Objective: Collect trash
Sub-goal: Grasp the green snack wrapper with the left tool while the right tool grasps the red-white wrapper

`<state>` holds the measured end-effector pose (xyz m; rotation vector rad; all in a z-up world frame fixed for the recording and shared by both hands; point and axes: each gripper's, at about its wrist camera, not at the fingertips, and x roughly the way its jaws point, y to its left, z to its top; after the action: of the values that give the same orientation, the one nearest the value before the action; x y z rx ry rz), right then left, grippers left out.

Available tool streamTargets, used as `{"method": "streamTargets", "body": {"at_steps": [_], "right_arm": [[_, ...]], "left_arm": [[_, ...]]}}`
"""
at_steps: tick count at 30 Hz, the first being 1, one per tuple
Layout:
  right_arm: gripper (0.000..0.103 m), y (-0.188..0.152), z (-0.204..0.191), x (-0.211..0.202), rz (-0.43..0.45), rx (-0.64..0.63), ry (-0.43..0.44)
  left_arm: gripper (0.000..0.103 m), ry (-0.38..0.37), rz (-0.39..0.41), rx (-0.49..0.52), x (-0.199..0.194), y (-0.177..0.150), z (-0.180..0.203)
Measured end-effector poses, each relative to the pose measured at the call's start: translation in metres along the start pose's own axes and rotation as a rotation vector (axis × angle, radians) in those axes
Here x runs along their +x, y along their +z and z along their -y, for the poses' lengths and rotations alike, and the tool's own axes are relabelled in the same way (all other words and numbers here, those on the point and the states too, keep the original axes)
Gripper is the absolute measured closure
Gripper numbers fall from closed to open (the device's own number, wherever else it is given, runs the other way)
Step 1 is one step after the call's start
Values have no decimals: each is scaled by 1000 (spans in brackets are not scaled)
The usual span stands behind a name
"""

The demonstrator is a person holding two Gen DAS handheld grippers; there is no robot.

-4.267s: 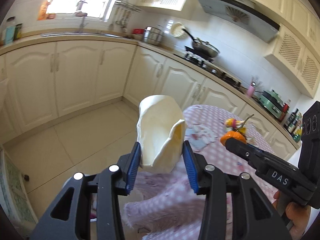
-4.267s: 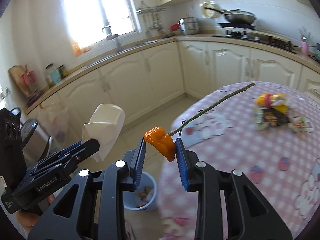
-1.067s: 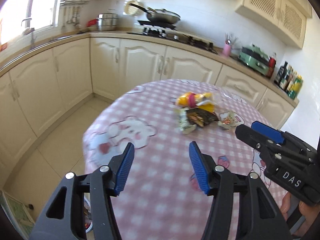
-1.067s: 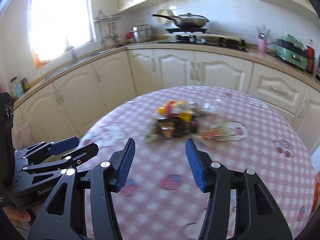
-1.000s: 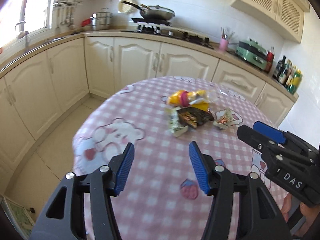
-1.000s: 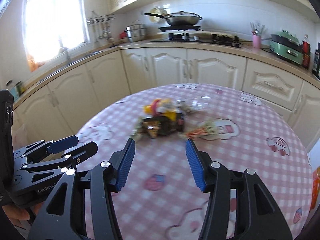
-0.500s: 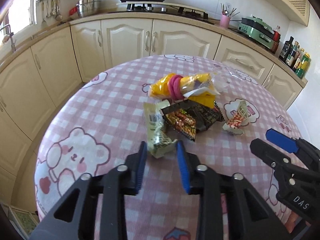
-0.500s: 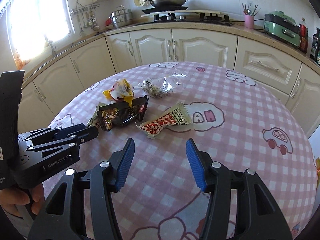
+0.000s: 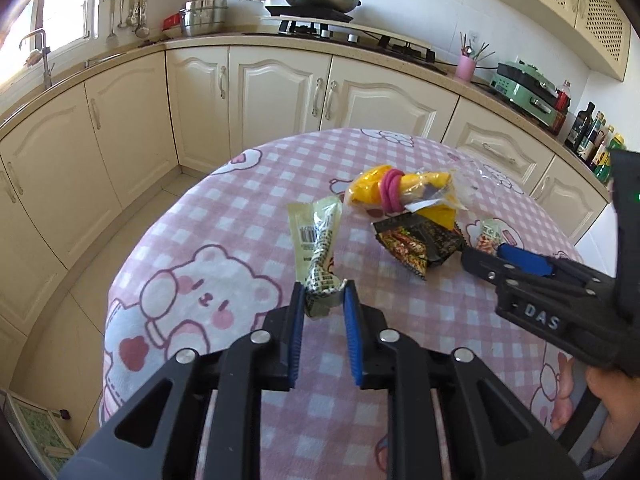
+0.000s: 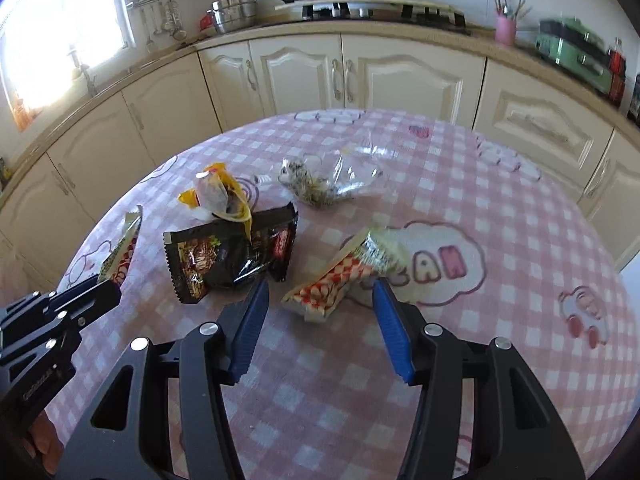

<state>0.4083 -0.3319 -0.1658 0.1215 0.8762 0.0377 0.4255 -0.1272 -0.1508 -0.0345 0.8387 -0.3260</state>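
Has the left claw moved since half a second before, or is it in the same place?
Yes. The left claw has closed on the pale green wrapper, with the table farther below.

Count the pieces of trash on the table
5: pale green wrapper in the left gripper, yellow bag, black packet, clear bag, red-checked wrapper before the open right gripper. More may hide underneath.

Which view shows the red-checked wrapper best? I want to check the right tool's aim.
The right wrist view: the red-checked wrapper lies whole between the open right tool. The left wrist view shows only a small part beyond that tool's tip.
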Motion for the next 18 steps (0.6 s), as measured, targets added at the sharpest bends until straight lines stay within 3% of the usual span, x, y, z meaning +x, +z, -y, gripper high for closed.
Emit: {"method": "streamTargets", "body": {"at_steps": [2,4,11,18], "right_arm": [[70,1,3,-1,2,10,-4],[76,-1,7,-3,3,19,5],[79,-17,10,-23,13,32,26],[79,-39,-13,-71,96,-2,71]], "left_arm": [[85,-3,5,-4,-4,-2,-3],[85,-11,8,-12,-7,-3,-5],[85,-42,30,-29,-28,-14,-11],[85,-75,71,-56,-65,-32,-23]]}}
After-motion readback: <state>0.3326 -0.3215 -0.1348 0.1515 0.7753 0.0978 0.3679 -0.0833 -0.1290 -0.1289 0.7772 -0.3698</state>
